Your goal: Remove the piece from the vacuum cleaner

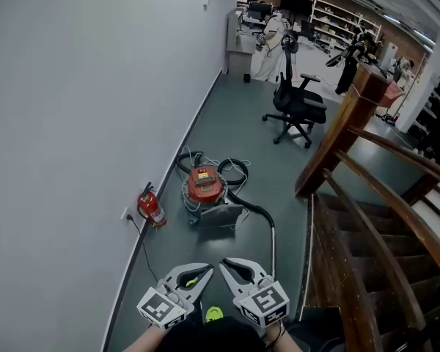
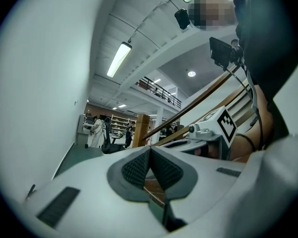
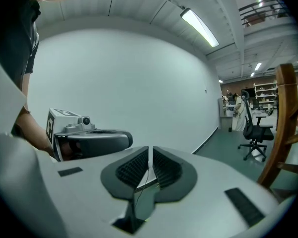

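We hold both tools low in front of us, side by side. The left claw (image 1: 204, 271) is clenched, its ribbed pads pressed together in the left gripper view (image 2: 150, 155) with nothing between them. The right claw (image 1: 227, 265) is clenched too, with only a hairline showing between its pads in the right gripper view (image 3: 150, 157), and it grips nothing. The two tips sit near each other without touching. The vacuum cleaner (image 1: 205, 185), a red drum on a grey base, stands on the floor (image 1: 235, 123) well ahead of both claws and close to the white wall (image 1: 73, 123). Loops of cable lie around it. A black hose (image 1: 251, 207) curves off its right side and joins a metal tube (image 1: 273, 244) that runs back toward us and ends close to the right claw in the head view. A red fire extinguisher (image 1: 151, 207) stands against the wall just left of the vacuum cleaner. Farther down the room is a black office chair (image 1: 297, 105), with people (image 1: 271, 39) beyond it. A wooden stair railing (image 1: 367, 167) descends on our right.
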Demonstrator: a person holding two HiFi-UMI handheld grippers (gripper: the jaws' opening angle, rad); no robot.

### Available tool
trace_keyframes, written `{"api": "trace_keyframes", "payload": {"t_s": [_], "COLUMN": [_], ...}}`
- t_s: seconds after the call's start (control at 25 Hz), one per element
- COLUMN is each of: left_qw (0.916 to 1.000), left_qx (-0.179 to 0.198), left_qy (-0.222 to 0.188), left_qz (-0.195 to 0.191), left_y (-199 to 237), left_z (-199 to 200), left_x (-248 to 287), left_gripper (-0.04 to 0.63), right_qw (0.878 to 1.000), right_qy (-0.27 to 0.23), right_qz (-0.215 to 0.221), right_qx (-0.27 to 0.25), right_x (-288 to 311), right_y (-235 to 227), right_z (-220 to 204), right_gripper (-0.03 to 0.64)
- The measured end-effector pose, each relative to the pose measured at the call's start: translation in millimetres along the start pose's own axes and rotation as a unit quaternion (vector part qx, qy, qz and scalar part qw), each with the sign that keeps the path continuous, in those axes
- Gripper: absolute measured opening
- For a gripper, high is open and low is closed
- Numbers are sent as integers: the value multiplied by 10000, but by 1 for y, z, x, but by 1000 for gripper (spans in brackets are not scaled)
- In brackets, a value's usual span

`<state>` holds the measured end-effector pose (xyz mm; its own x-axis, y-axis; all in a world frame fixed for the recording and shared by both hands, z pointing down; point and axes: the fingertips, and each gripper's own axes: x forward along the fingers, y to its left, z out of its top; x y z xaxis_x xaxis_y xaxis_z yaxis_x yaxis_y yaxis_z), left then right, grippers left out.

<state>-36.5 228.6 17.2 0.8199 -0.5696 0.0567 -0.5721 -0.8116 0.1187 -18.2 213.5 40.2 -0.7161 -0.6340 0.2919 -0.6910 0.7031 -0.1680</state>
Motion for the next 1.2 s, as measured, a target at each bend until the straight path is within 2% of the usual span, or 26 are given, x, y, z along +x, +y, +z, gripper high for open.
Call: {"api": "trace_keyframes", "payload": {"t_s": [0.24, 0.36, 0.48, 0.52, 0.64, 0.8, 1.04, 1.2], "left_qw": [9996, 9995, 9988, 9986, 9980, 9982, 9980, 9974], "left_qx": [53, 31, -21, -46, -89, -189, -188, -244], "left_qy": [165, 121, 291, 262, -188, -292, -222, 28], "left_qz": [-202, -274, -394, -461, -603, -485, -555, -678], "left_y": [26, 48, 69, 74, 88, 110, 138, 150], "left_z": [-14, -9, -9, -7, 5, 7, 2, -2], "left_x": [29, 45, 60, 64, 74, 78, 91, 101], "left_gripper": [8, 8, 6, 6, 8, 8, 6, 6], "right_qw": [9998, 9995, 9990, 9988, 9983, 9979, 9970, 9959], "right_qy": [41, -1, 21, 33, 85, 180, 325, 314], "right_qz": [-151, -277, -401, -431, -498, -535, -616, -738], "right_qx": [106, 178, 208, 238, 296, 328, 337, 421], "right_x": [24, 41, 59, 65, 81, 98, 123, 132], "right_y": [-31, -50, -68, -72, -82, -90, -106, -120], "right_z": [2, 8, 13, 15, 19, 19, 21, 30], "right_gripper": [21, 21, 21, 21, 21, 21, 21, 21]}}
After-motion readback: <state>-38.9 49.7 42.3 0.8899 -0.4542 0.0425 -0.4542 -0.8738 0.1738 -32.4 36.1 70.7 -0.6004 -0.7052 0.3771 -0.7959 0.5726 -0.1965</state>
